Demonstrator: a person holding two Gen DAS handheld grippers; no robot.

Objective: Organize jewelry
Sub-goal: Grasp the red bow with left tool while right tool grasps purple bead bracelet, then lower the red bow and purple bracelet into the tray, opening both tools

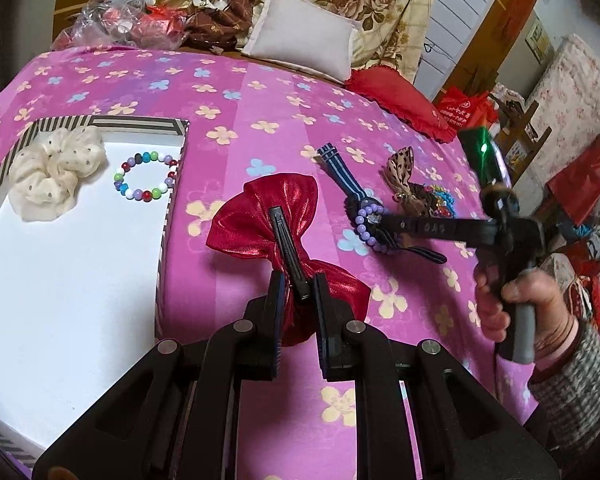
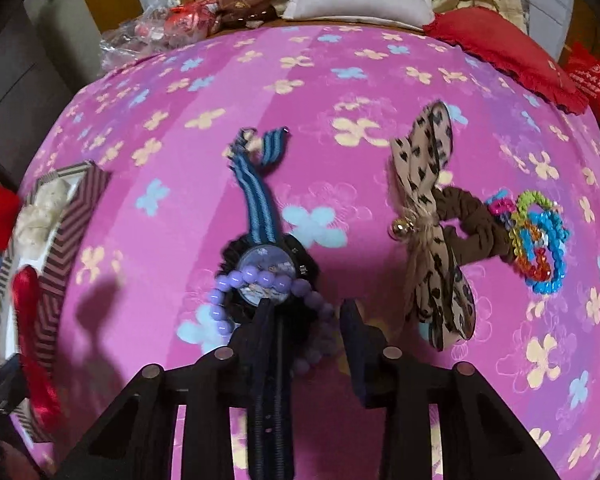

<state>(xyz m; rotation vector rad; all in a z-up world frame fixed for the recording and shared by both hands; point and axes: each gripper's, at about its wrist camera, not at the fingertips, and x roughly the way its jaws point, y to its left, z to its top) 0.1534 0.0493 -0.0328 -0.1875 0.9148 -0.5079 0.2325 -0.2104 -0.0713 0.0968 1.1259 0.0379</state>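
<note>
We hold the red bow clip point(image 1: 284, 256) pinched in the left gripper point(image 1: 298, 292), lower centre of the left view, ready for the striped box point(image 1: 172, 184) at left, where the scrunchie point(image 1: 56, 172) and bead bracelet point(image 1: 148, 178) already lie. The right gripper point(image 2: 304, 312), jaws partly open and gripping nothing, straddles the purple bracelet point(image 2: 260, 280) and watch point(image 2: 260, 256) on the bed point(image 2: 340, 80).
</note>
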